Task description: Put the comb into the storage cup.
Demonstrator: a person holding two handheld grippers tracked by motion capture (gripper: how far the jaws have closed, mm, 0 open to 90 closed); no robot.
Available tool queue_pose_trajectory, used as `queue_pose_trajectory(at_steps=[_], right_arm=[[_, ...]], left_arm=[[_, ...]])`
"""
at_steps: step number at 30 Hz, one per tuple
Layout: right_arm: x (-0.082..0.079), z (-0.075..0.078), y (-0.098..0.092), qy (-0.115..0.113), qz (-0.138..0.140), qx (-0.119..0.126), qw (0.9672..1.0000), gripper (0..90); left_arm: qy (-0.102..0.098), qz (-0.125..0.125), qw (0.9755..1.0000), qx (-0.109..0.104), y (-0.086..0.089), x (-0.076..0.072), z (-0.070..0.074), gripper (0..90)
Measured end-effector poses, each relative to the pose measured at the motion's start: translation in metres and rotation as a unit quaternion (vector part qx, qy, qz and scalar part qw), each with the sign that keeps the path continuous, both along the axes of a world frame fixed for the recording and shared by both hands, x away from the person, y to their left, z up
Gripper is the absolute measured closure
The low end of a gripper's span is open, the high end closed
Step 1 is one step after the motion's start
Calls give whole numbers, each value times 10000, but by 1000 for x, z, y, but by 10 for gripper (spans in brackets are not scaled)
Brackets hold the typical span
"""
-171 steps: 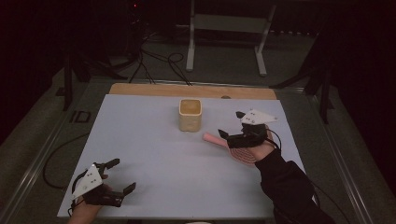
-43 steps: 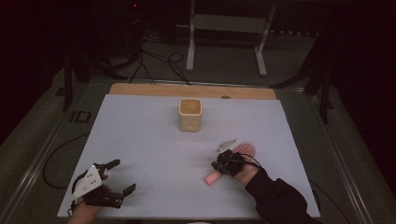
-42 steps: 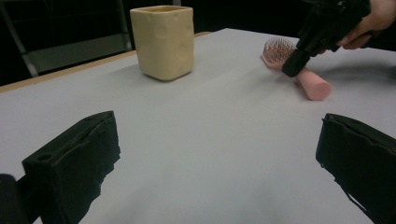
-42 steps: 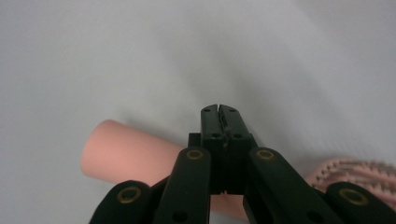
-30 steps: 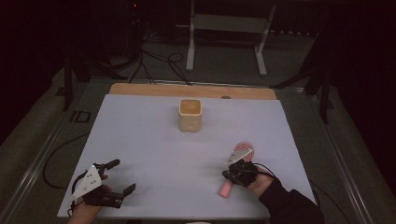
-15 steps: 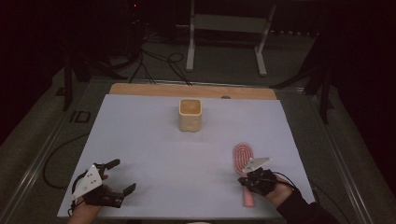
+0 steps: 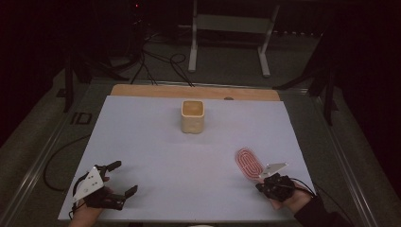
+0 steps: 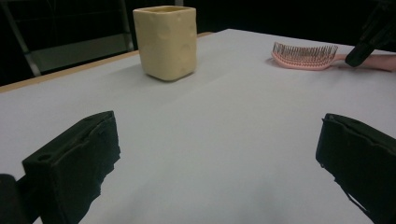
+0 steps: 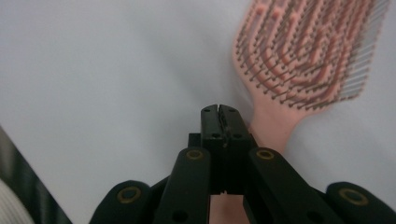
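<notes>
With our right gripper [image 9: 219, 109] shut tight above the pink hairbrush's [image 7: 249, 162] handle at the table's near-right, gripping nothing, and left gripper [image 7: 117, 179] idling wide open, we should reopen and straddle the handle squarely.

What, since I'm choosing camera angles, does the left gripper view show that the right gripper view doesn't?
Left gripper view: the yellow cup standing upright, and the left claw wide open with nothing in it. Right gripper view: the right claw shut, over the handle of the pink hairbrush, with the bristles seen from above. Both: the hairbrush lying on the white table.
</notes>
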State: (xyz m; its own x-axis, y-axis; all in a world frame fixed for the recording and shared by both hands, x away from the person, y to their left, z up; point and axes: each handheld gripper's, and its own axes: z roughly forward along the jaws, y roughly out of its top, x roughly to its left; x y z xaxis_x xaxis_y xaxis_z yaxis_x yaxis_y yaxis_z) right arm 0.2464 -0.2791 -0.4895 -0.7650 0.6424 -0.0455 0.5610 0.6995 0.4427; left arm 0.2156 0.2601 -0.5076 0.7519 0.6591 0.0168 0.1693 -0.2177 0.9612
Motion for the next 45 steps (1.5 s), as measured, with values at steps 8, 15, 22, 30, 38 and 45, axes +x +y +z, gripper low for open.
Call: queue_pose_trajectory(at_steps=[8,15,22,30,38,45], right_arm=[[8,0,-17,-42,-199,-140,9997,900],[17,0,-28,-71,-346,-250,9991,900],[21,2,-32,-84,-365,-264,9990,900],[20,17,-34,-190,-244,-265,9992,899],[27,29,-39,-215,-42,-412,9989,846],[33,34,-43,-47,89,-487,9988,655]], left_arm=[[-12,2,10000,16,0,0,0,0],[-19,-11,10000,25,0,0,0,0],[-8,-4,10000,20,0,1,0,0],[-20,2,10000,40,0,0,0,0],[-21,-5,10000,33,0,0,0,0],[-17,0,10000,27,0,1,0,0]])
